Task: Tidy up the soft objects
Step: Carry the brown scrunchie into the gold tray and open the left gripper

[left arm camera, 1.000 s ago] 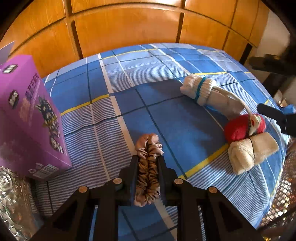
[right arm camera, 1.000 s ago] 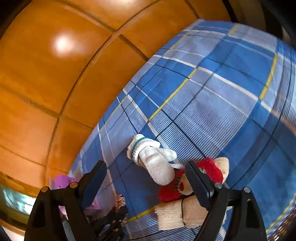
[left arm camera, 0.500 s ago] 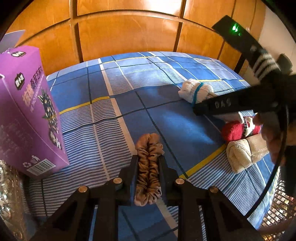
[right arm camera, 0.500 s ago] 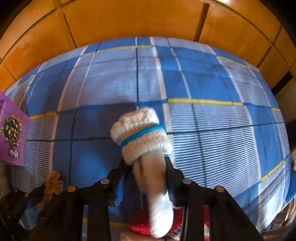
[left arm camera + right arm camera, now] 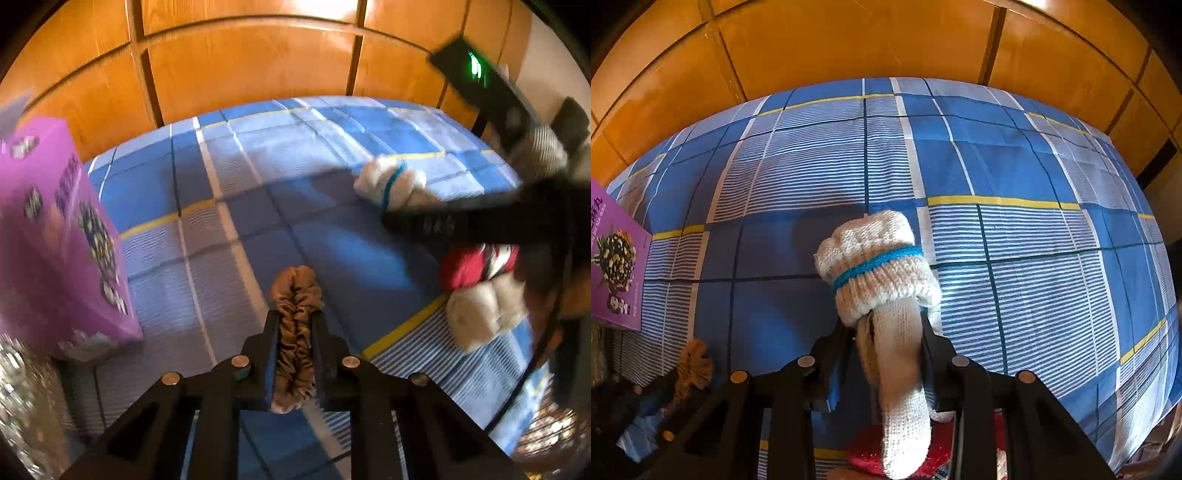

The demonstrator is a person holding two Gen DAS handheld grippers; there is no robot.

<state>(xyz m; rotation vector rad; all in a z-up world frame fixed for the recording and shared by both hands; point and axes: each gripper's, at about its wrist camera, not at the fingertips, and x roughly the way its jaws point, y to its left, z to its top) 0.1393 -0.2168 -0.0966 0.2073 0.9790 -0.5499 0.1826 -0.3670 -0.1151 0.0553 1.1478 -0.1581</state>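
Orange wooden panels rose behind a bed (image 5: 1015, 155) spread with a blue, white and yellow checked sheet, which carried all the soft things.

At this moment both tools were loaded. The left gripper (image 5: 295, 354) was clamped on a brown scrunchie (image 5: 295, 328), which stood out past the fingertips above the near middle of the sheet. The right gripper (image 5: 886, 354) was closed around the narrow body of a white knitted glove (image 5: 882, 280), its thick cuff with a teal band bulging beyond the fingers toward the far side. Below it, at the near edge of the right wrist view, lay a red plush toy (image 5: 864, 452); the left wrist view showed that toy at the near right beside a beige soft roll (image 5: 480, 314).

A purple box (image 5: 55, 236) stood at the left edge of the bed (whether it was open could not be told).

Judging by this, the step in hand was the carry: two items grasped, neither yet placed. The next move would call for taking each to its gathering spot, possibly the box, without the two tools crossing, and letting go only once the limp glove was over its place.
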